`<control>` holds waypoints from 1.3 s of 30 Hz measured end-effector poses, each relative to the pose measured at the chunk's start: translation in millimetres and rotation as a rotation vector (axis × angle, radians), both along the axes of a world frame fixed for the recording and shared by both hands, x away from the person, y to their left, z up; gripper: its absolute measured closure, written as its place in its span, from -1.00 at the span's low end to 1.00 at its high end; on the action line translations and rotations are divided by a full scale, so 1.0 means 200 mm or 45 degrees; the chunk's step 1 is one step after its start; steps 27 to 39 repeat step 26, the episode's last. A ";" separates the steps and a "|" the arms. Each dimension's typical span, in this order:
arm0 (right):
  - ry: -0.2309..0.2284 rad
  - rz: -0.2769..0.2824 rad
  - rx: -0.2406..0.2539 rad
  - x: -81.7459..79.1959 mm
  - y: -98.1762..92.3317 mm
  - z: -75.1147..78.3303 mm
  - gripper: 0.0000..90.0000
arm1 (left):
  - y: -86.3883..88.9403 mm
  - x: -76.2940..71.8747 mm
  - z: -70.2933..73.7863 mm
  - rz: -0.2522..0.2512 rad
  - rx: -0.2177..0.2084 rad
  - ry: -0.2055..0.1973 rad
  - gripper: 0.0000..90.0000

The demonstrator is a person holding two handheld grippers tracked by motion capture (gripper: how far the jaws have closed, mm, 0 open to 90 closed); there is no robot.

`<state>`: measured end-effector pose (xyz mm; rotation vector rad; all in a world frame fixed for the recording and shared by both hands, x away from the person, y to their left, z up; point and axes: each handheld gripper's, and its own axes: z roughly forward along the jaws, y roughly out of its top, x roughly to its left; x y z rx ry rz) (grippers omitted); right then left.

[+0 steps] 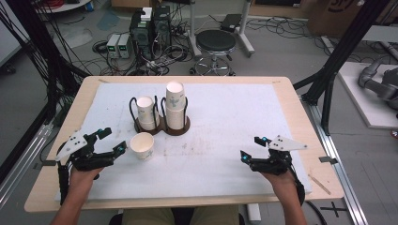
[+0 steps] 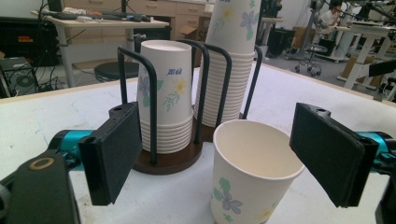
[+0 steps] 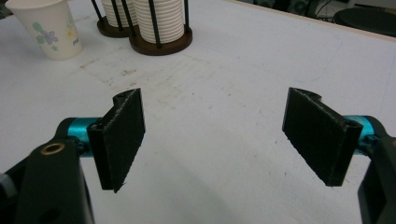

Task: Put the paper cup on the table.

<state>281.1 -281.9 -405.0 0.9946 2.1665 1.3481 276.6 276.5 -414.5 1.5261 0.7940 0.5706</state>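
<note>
We work at a wooden table covered by a white mat, and toward the mat's far-left part stands a dark two-bay cup holder. Its right bay carries the taller stack of paper cups, its left bay the shorter stack.

Our left gripper hovers near the mat's left edge, jaws spread wide and holding nothing; in the left gripper view a single floral paper cup stands upright between the pads, seemingly touching neither, just in front of the holder. Our right gripper waits toward the mat's right edge, well apart from the cups, jaws likewise parted and empty.

We judge the job to be at its start or between cups: the loose cup sits free on the mat, not gripped and not nested on either stack. What seems left is closing on it, lifting, and seating it on a stack.
</note>
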 end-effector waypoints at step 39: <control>-0.028 -0.006 0.003 -0.01 0.01 0.02 -0.52 | 0.03 -0.02 0.00 0.031 0.002 -0.016 -0.62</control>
